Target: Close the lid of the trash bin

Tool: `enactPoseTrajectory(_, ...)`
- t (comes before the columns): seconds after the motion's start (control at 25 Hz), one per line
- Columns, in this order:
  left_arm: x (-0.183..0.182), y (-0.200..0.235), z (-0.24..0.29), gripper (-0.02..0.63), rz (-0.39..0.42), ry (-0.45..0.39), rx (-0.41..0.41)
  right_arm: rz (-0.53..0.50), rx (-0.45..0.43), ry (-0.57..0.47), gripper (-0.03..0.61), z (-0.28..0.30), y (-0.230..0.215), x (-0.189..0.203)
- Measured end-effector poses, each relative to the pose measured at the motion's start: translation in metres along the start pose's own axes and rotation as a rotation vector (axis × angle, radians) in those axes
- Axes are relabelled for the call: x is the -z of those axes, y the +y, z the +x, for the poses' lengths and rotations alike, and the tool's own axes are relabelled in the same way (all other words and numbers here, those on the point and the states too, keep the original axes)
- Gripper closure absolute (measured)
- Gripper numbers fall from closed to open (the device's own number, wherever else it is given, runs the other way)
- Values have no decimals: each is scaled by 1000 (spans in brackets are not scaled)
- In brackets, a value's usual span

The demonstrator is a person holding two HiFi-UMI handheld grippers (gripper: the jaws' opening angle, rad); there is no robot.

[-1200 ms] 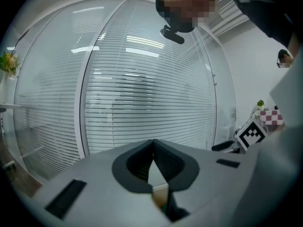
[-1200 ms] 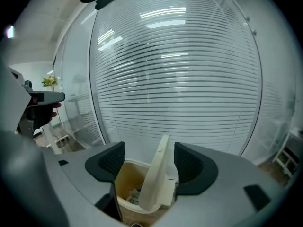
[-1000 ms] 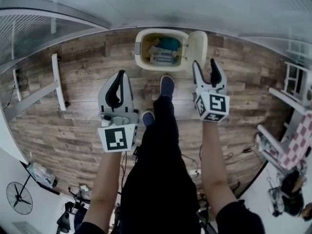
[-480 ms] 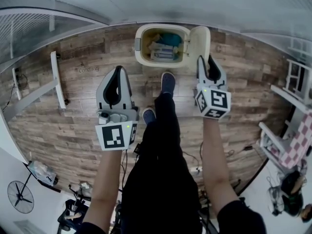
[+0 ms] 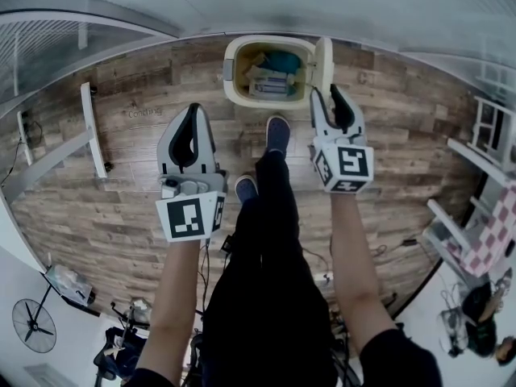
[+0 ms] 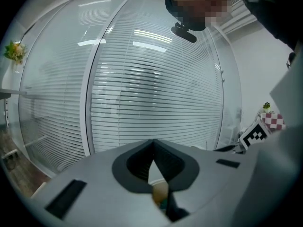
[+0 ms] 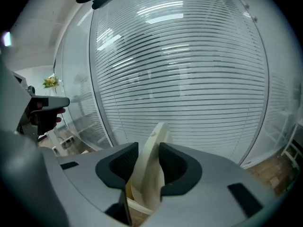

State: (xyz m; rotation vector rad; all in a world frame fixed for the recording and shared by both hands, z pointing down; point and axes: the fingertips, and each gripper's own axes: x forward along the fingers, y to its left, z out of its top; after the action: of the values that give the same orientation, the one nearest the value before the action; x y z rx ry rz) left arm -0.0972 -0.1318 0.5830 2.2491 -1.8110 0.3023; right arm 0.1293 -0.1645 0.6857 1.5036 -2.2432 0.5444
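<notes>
Lid (image 5: 324,61) of the trash bin (image 5: 229,72): it stands upright at the bin's right edge and leaves the opening uncovered. The bin sits on the floor at the top centre of the head view, with rubbish (image 5: 270,85) visible inside.

Handling, as judged: thin moulded plastic that is light, stiff and smooth. It should swing on its hinge with little force and may drop the last part unaided. Grip point: the free upper edge, away from the hinge.

Left gripper (image 5: 197,111): jaws together, nothing held. It hovers left of the bin, above the floor.

Right gripper (image 5: 326,95): clamped across the lid's edge. Its jaws have just closed in and then eased slightly apart, with the lid between them and both pads touching it.

Surface: wood-plank floor (image 5: 121,208), level. A light bin may slide if pushed sideways.

Room, left to right: a white frame (image 5: 93,131) lies on the floor, a glass wall with blinds (image 6: 156,79) stands behind the bin, a shoe (image 5: 276,139) rests near the bin's front, and a chequered cloth (image 5: 492,232) lies at the far right.
</notes>
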Motion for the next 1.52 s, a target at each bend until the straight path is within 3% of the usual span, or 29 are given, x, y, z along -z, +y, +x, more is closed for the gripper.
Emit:
enactPoseTrajectory(0.56, 11, 4, -3, 606, 44, 15, 1, -153, -187, 34, 399, 44, 88, 8)
enactPoseTrajectory(0.8, 17, 5, -4, 606, 66, 25, 2, -164, -270, 81, 413, 62, 118, 28)
enactPoseTrajectory(1.2, 24, 16, -2, 606, 41, 17, -11, -169, -347, 165, 434, 87, 138, 51)
enactPoseTrajectory(1.52, 32, 25, -6, 606, 31, 30, -30, -211, -350, 214, 442, 105, 146, 69)
